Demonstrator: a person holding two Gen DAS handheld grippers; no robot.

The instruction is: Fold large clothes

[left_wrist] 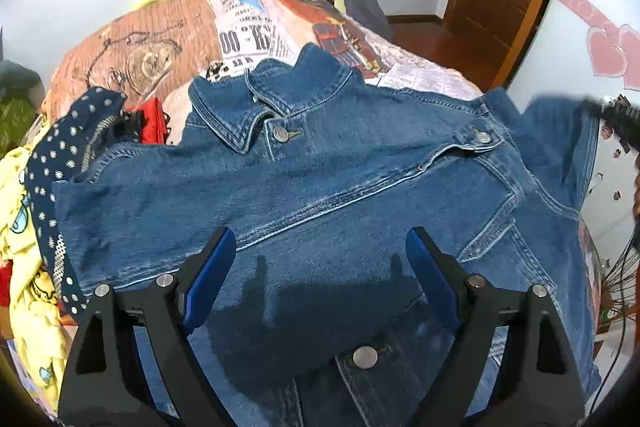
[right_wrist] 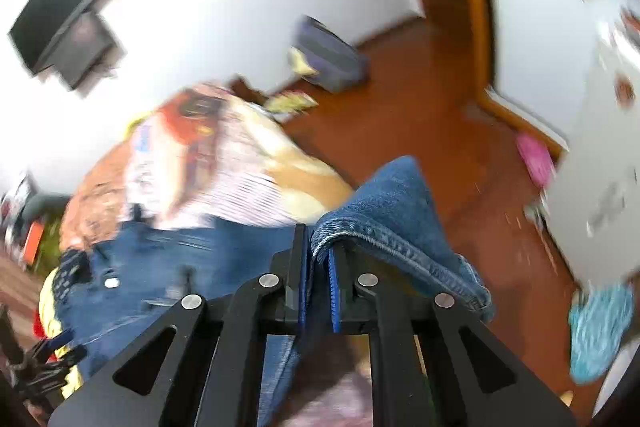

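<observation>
Denim jacket (left_wrist: 320, 187) lying front-up across the bed (left_wrist: 160, 39), collar (left_wrist: 264, 103) toward 12 o'clock in the left wrist view, one sleeve already crossing the chest from 9 o'clock. Left gripper (left_wrist: 320, 259) hovering over the lower front, blue pads spread wide, nothing between them, not touching the cloth so far as can be judged. Right gripper (right_wrist: 318, 251) pinching a hemmed edge of the jacket (right_wrist: 392, 211), pads pressed together on the denim and the fabric draping over toward 3 o'clock; the same tool appearing as a dark blur at 3 o'clock in the left wrist view, at the jacket's right sleeve.

Step in hand, as judged: lifting the right sleeve or side panel for folding inward over the chest. Next move likely calling for carrying the pinched edge across toward 9 o'clock, laying it flat, and perhaps pinning the body with the free left tool against dragging.

Writing: newspaper-style print on the bedspread at 12 o'clock, large characters resembling "00" and "R" only partly readable; no brand legible on the jacket buttons. Unfolded pile of clothes (left_wrist: 36, 227) lying at 9 o'clock.
</observation>
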